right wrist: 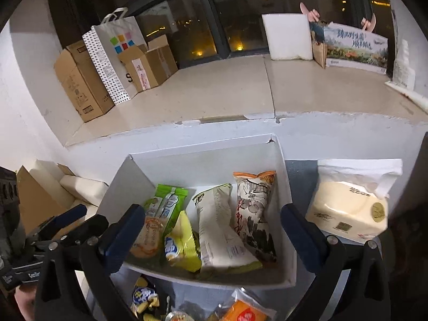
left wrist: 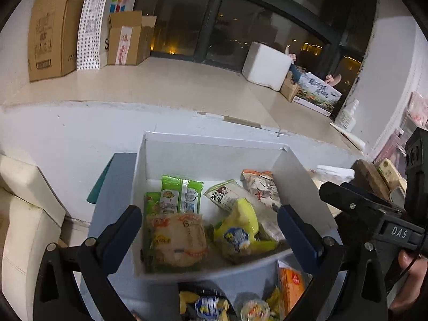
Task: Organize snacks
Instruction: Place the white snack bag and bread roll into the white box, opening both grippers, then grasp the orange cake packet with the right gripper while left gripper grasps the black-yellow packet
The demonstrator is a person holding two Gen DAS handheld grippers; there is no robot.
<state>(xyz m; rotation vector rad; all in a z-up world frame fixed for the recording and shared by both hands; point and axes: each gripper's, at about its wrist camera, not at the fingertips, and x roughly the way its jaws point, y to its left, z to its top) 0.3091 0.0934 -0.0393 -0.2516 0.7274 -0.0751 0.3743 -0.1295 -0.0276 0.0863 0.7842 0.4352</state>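
Snack packets (right wrist: pixel 214 227) lie flat side by side inside the open white box (right wrist: pixel 203 157); more snacks (right wrist: pixel 240 313) lie loose just before its near wall.

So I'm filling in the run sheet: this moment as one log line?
left gripper: jaws open, empty | right gripper: jaws open, empty | white box: holds several snack packs | loose snacks: in front, unsorted

White box (right wrist: pixel 281 160) open on top — packed snacks (right wrist: pixel 214 224) crowd its floor; tissue pack (right wrist: pixel 350 208) apparently stands just beside.
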